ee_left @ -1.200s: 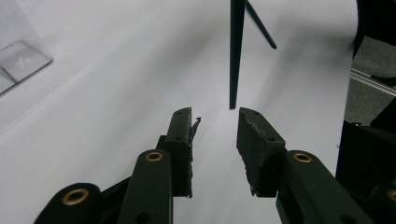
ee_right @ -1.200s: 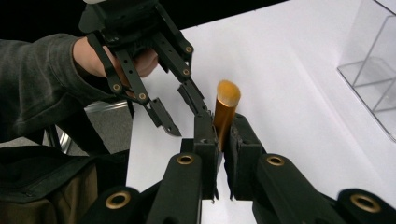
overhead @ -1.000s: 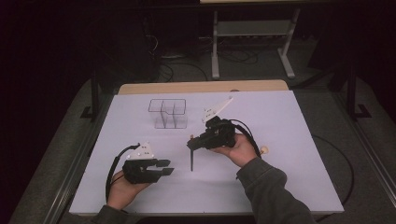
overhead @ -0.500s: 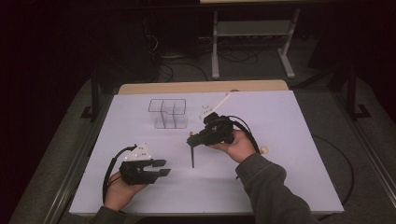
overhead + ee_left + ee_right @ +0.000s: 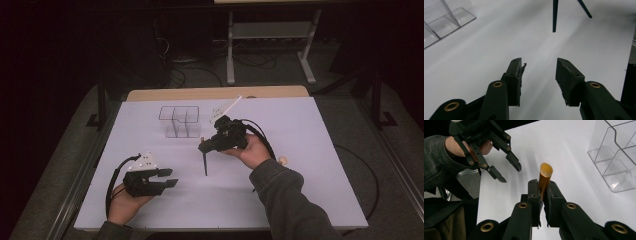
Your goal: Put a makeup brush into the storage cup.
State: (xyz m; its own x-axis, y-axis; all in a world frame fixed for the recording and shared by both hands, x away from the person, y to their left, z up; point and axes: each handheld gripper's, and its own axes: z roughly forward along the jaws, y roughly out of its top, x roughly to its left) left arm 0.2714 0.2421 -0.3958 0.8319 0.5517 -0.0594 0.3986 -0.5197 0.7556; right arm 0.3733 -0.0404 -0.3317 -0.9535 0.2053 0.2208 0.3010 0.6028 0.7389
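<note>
Right gripper (image 5: 206, 146) tilted down — thin stick (image 5: 545, 180) clamped upright.

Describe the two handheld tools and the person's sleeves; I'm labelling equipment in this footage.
Both tools, left and right, are black with linked two-jaw arms, brass-coloured pivot pins and flat dark pads. Each carries a pale three-cornered plate on top and trails a black cable. The person wears dark grey long sleeves.
</note>
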